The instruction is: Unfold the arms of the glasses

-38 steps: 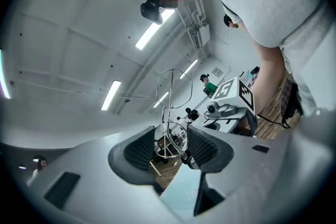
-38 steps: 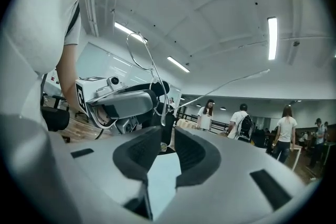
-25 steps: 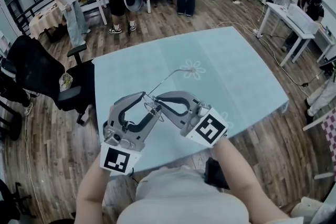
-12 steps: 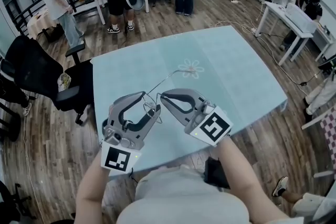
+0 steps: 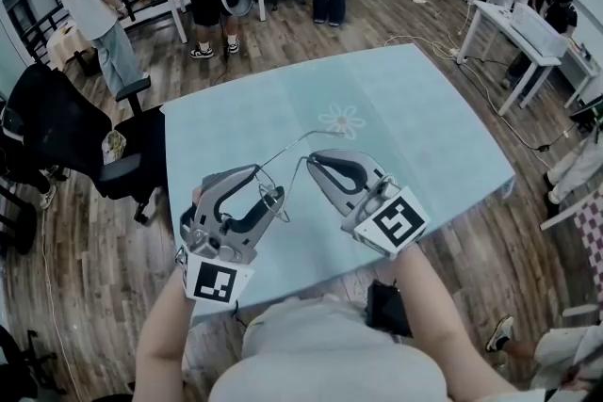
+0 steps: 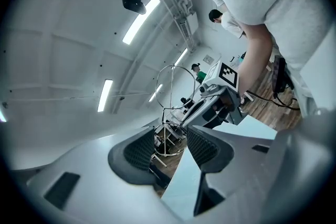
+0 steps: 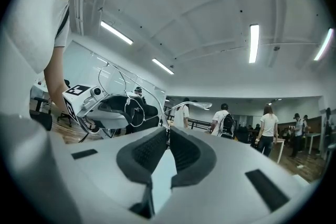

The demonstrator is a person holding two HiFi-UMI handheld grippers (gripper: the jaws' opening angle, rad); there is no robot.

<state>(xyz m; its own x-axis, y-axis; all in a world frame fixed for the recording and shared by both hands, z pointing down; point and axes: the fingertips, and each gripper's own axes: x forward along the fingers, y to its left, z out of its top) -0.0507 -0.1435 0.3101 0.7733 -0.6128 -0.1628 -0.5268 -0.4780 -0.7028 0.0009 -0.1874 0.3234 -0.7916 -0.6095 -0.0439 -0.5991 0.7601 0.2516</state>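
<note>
The left gripper [image 5: 268, 188] should act as a firm anchor. Its jaws are clenched across the front of the thin wire-rimmed glasses [image 6: 173, 89], which are lifted above the pale blue table [image 5: 424, 127]. The right gripper [image 5: 314, 163] has its jaws pinched on one thin metal arm [image 7: 158, 108]. It would do best to swing that arm outward in a gentle arc about the hinge, never tugging. Both forearms reach forward, with the grippers roughly level and their tips angled toward each other.

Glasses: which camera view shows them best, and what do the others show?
Left gripper view: the glasses sit central, wire rims clear against the ceiling. Right gripper view shows one thin arm between its jaws; head view shows only faint wire over the table.
</note>
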